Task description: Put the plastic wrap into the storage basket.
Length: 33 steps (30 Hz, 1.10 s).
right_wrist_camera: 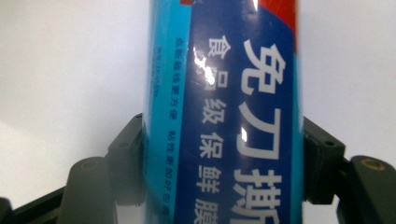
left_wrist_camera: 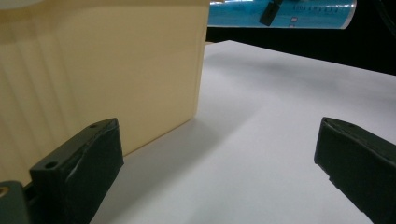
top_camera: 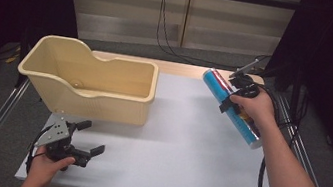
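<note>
While the left gripper (top_camera: 84, 137) is resting low on the table (top_camera: 182, 141) at the near left, its jaws are standing apart with nothing between them; just beyond it one cream bin (top_camera: 90, 81) is sitting open-topped, and it looks bare inside; farther right, one blue roll (top_camera: 233, 106) is hanging tilted above the table's right side, clear of the surface; the right gripper (top_camera: 237, 97) is clamping it across its middle, pads pressing both sides. It is looking like a stiff, light tube with a glossy, slippery wrapper, so gripping mid-length is keeping it balanced. Counting: two grippers, one bin, one roll.
</note>
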### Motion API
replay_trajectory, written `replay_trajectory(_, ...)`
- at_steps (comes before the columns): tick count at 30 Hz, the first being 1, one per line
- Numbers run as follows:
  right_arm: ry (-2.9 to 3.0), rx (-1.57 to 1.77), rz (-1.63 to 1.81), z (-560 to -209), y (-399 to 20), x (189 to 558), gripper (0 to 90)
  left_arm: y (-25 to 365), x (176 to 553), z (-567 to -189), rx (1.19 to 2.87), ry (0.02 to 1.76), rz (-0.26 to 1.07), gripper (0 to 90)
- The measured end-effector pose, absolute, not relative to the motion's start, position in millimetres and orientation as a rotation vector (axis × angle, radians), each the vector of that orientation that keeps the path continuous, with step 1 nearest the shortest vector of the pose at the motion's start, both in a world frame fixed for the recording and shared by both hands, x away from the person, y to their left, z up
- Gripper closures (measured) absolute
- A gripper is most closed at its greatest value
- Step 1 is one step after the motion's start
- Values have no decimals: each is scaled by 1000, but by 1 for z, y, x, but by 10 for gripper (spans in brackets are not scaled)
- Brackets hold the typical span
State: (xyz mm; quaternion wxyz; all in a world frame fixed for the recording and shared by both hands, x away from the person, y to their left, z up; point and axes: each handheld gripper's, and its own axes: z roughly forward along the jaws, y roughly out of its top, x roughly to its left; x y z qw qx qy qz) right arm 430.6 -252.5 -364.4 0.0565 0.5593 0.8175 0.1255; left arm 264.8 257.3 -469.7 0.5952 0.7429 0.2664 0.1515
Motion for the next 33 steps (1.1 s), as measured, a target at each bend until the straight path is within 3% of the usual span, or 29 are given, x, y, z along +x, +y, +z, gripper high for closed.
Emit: replay_trajectory(33, 2592, 1405, 470, -281, -196, 437, 317, 258, 265, -469, 1706, 615, 343, 9)
